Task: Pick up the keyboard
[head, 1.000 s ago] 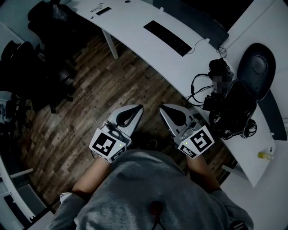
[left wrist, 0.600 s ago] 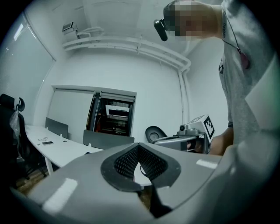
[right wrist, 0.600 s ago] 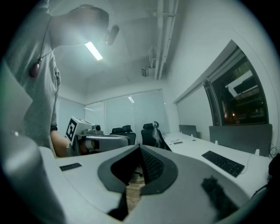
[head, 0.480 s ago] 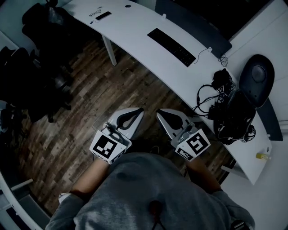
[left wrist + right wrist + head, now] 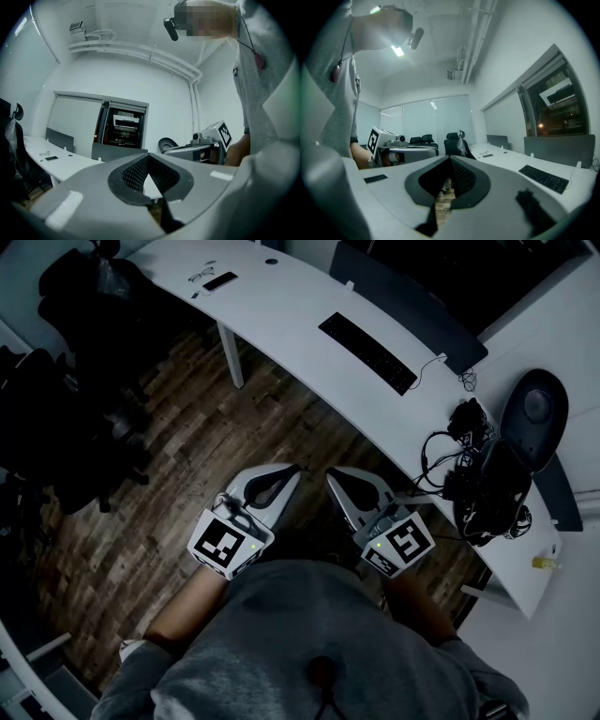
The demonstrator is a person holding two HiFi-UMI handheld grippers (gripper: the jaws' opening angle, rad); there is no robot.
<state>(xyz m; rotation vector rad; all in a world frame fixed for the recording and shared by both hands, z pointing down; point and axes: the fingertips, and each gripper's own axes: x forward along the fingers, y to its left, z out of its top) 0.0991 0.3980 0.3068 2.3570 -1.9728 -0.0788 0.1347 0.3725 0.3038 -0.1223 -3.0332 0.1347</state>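
Observation:
A black keyboard (image 5: 367,352) lies on the long white desk (image 5: 281,306), far ahead of both grippers; it also shows at the right of the right gripper view as the keyboard (image 5: 543,177). My left gripper (image 5: 292,469) and right gripper (image 5: 333,472) are held side by side over the wooden floor, close to my body, pointing toward the desk. Both are shut with nothing between the jaws. In the left gripper view the left gripper (image 5: 148,156) has its tips together; the right gripper (image 5: 449,158) looks the same in its own view.
A phone (image 5: 219,280) and glasses (image 5: 200,276) lie at the desk's far left end. A tangle of cables and dark gear (image 5: 478,479) sits at its right end beside a dark chair (image 5: 536,409). Black office chairs (image 5: 84,296) stand at left on the wooden floor (image 5: 178,465).
The view has advanced toward the desk: keyboard, cables and chair have slid right and down in the picture. Both grippers stay shut, side by side.

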